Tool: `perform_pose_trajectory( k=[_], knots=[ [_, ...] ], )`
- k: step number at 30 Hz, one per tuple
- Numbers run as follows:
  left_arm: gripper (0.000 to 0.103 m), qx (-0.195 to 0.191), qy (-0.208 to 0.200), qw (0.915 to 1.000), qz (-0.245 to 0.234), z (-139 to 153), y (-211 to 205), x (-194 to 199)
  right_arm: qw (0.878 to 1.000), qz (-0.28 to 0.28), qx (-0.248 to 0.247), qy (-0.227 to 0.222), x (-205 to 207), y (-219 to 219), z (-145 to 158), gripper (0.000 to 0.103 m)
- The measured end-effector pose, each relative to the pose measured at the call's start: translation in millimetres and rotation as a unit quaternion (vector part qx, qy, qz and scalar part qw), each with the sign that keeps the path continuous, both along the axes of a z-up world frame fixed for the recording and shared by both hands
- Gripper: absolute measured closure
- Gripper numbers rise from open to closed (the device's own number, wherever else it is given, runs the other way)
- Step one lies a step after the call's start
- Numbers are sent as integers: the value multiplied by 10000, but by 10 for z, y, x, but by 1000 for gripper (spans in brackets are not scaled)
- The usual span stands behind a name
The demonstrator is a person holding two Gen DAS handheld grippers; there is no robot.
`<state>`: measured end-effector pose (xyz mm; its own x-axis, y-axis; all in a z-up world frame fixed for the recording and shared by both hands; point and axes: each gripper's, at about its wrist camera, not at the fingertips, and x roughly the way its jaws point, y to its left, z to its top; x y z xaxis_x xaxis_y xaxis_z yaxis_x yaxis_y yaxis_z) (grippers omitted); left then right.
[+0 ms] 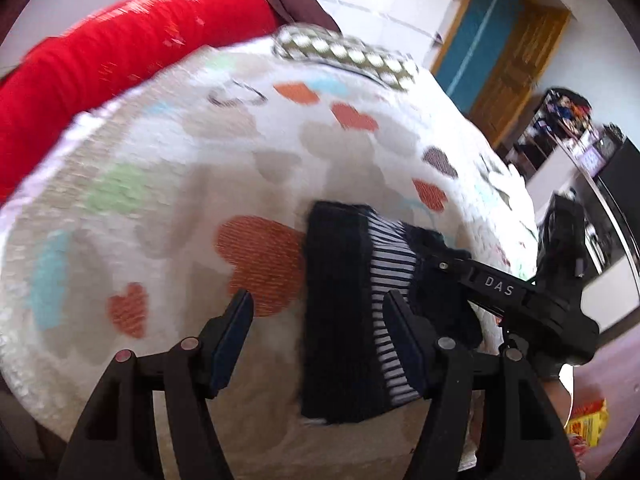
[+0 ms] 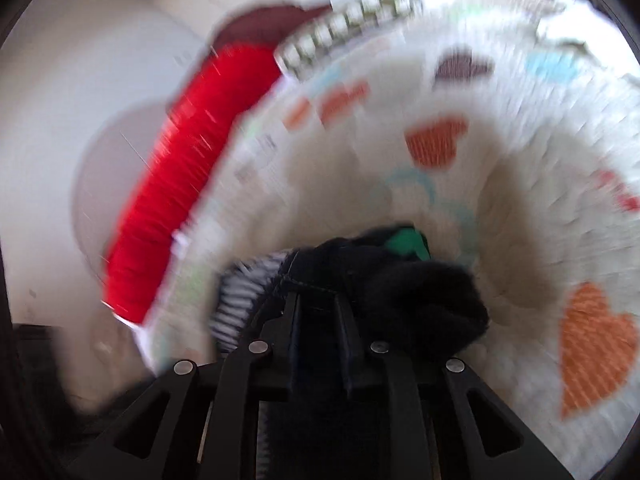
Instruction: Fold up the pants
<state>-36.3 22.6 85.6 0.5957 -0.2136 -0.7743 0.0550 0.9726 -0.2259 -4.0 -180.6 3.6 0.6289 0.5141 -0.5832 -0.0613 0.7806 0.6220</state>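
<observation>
Centrally, left gripper spread wide, holding nothing, poised above the near edge of the pants; right gripper clamped narrow on a dark fold of the same garment, also visible as the black arm in the left view. Pants lie partly folded, striped band showing, on the heart-print blanket beside a red bolster. Judged step: finishing a fold; next, the left should pinch the free edge and both carry it over evenly
</observation>
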Motion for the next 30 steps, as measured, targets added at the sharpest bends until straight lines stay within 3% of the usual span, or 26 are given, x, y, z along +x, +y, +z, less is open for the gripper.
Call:
perform_pose_trajectory(
  k=[3,7,11,15,20,25,27,29,30],
  knots=[
    [37,225,-322,9991,145,166,27,-118,9995,-150,183,-213,-139,-91,97,82],
    [36,481,-880,9949,93,404,-111,-260,9945,-534,-151,-890,-632,-150,412,45],
    [22,587,-1556,9857,271,701,-118,-482,9886,-905,-474,-1110,-999,-162,531,45],
    [8,503,-2275,9695,761,1069,109,-806,9859,-1212,-448,-1064,-1262,-149,567,45],
    [0,403,-2897,9465,1361,1424,397,-1230,9798,-1385,-710,-1253,-1614,50,723,41],
    [0,893,-3432,9189,1726,1555,436,-1477,9682,-1293,-1416,-1605,-1768,400,875,37],
    [0,1053,-3422,9208,1549,1476,404,-1451,9623,-1237,-1730,-1698,-1783,523,917,36],
    [0,1163,-3201,9313,1290,1346,354,-1371,9605,-1195,-1884,-1664,-1798,594,921,36],
    [0,1163,-2961,9421,1062,1224,322,-1297,9603,-1173,-1960,-1601,-1798,620,909,35]
  ],
)
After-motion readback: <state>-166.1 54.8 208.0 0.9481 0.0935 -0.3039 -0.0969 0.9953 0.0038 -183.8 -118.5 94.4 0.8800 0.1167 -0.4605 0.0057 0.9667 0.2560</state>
